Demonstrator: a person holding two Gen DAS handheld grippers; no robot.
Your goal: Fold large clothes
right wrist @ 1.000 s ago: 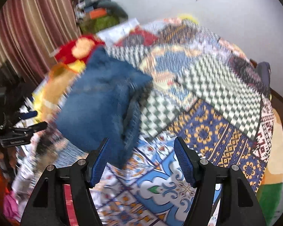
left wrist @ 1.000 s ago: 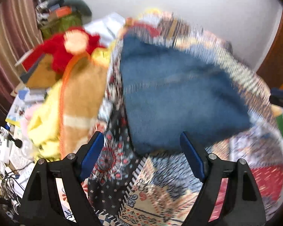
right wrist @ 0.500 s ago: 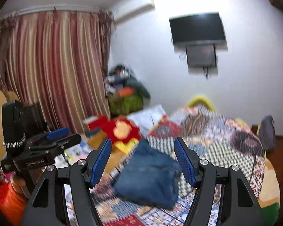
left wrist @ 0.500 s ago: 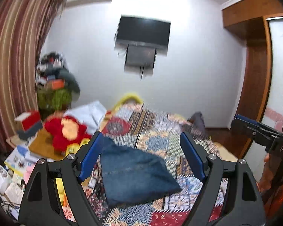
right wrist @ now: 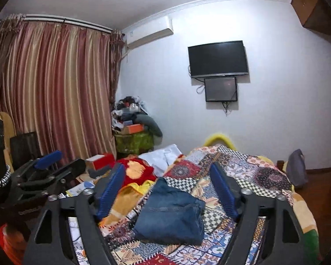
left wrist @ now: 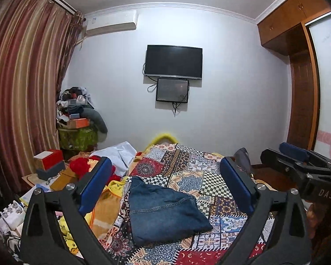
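Bedroom w/ patchwork bedspread (left wrist: 211, 183) as work surface. Folded jeans (left wrist: 163, 209) lie flat on it, just right of yellow/orange clothes pile (left wrist: 103, 207). Left gripper (left wrist: 165, 190) and right gripper (right wrist: 167, 187) both above jeans, apart from them; jaws have just been opening, now wide, nothing between. Judgement: fold looks done, release step complete. Next move calls for picking another garment from the pile.

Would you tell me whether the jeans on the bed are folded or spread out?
Folded: the jeans lie as a compact, doubled-over bundle on the quilt, with neither gripper touching them.
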